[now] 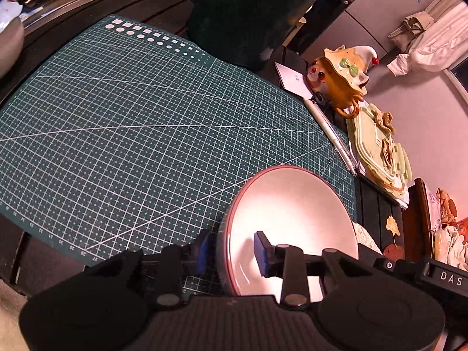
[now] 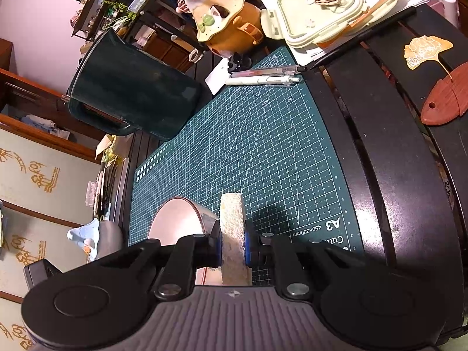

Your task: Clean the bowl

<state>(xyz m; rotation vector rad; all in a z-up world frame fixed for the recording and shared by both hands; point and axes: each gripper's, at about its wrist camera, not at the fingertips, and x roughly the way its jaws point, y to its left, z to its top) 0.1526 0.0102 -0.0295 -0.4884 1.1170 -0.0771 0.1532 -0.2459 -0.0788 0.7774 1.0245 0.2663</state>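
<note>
A pale pink bowl (image 1: 292,204) with a dark red rim sits on the near right corner of the green cutting mat (image 1: 131,122). My left gripper (image 1: 232,248) straddles its near wall, one blue pad outside and the other inside the bowl, shut on the wall. In the right wrist view the bowl (image 2: 175,222) lies just left of my right gripper (image 2: 232,245). That gripper is shut on a yellowish sponge (image 2: 232,219), which sticks forward between the pads beside the bowl's rim. The bowl's inside looks bare.
A dark green jug (image 2: 131,93) stands at the mat's far edge. Two pens (image 2: 263,77) lie at the mat's end, beside an orange ceramic figure (image 2: 225,26) and stacked pale container lids (image 2: 327,8). A wooden fish with a leaf (image 2: 441,99) rests on the dark slatted table (image 2: 380,146).
</note>
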